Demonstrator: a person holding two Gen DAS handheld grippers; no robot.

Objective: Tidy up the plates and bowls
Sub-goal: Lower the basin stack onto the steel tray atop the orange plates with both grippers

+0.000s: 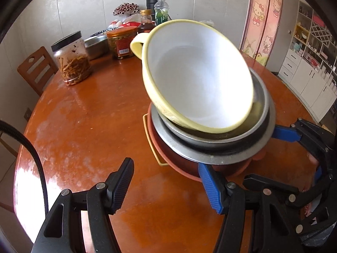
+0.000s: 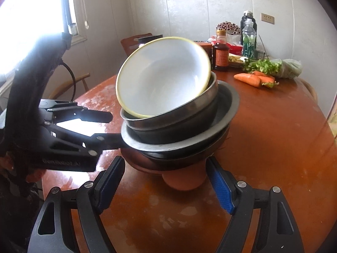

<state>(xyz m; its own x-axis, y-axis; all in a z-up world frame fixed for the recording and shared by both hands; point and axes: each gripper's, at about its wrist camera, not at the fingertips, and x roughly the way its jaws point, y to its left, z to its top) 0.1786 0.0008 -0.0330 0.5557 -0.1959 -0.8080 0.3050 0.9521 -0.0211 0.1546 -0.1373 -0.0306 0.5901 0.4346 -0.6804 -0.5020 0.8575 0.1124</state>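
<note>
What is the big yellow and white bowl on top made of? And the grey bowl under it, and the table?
The yellow-rimmed bowl looks like glazed ceramic, or maybe enamel: smooth, glossy white inside, with a thick rim. The grey bowl under it looks like metal, probably stainless steel, with a dull silvery sheen and thin edge. The table looks like varnished wood: reddish brown, shiny, with worn pale patches.

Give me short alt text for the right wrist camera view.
A tilted yellow-rimmed white bowl tops a stack of metal bowls and plates on a wooden table. The open right gripper faces the stack's base; carrots lie behind.
</note>
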